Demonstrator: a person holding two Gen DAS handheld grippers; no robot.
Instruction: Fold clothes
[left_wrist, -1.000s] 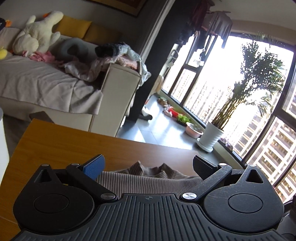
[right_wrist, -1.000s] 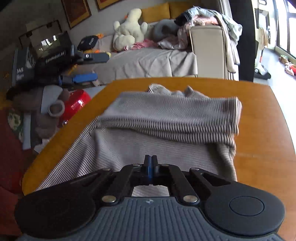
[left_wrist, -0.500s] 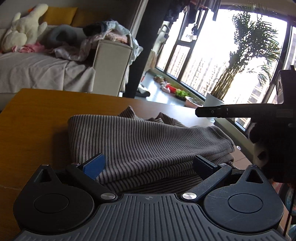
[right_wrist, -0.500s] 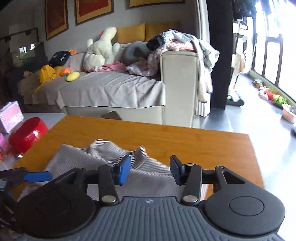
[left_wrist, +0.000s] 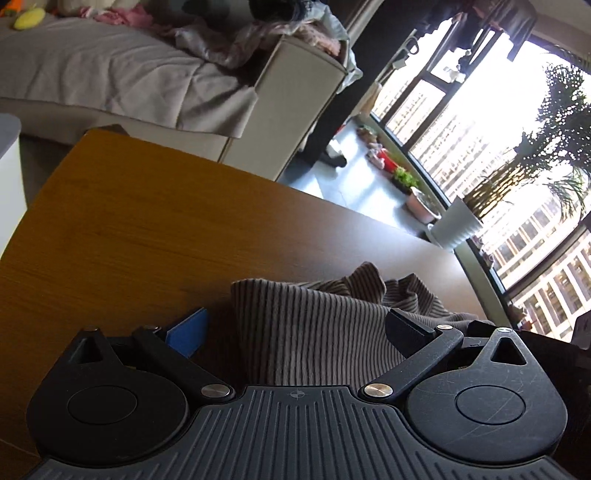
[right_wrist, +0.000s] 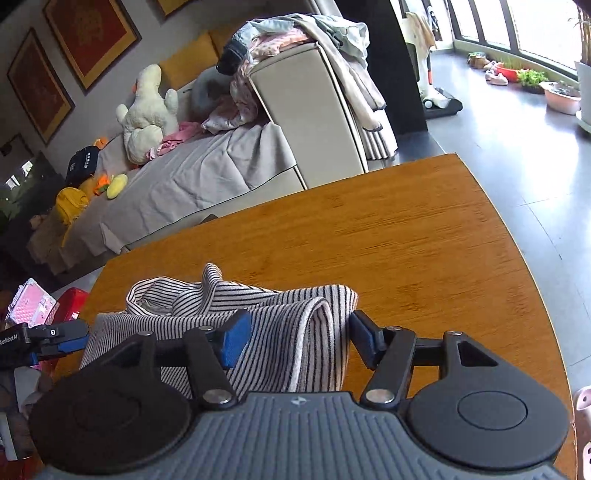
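A home living room is shown: a draped sofa with a plush toy, framed pictures, and a potted plant by tall windows.

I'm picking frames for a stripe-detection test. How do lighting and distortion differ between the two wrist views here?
Left wrist view: the windows are blown out, leaving the striped garment and wooden table backlit and dim, with stripes low in contrast. Right wrist view: even light, the striped garment crisp, the table bright. Both show fisheye bending: the table edges curve.
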